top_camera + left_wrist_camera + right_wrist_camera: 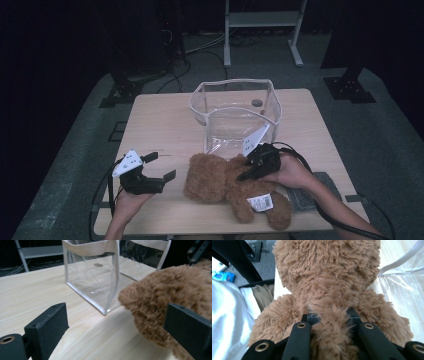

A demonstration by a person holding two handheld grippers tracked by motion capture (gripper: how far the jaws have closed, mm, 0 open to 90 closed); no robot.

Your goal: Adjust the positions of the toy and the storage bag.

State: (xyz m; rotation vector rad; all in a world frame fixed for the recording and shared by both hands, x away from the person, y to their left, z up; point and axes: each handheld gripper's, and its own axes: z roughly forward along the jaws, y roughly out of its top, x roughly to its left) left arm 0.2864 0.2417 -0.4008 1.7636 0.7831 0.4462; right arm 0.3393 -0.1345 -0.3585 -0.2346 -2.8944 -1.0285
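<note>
Left of the bear [235, 187], the left gripper [161, 166] hangs wide and empty. The right gripper [246, 173] pinches fur on the bear, lying on the desk [155, 120] before the bag [235, 112]; that shallow-looking pinch may slip when lifted.

The left gripper [161, 166] is resting in the left hand [131, 201] with jaws spread wide. The right gripper [248, 172], held in the right hand [291, 173], is pinching brown fur.
</note>
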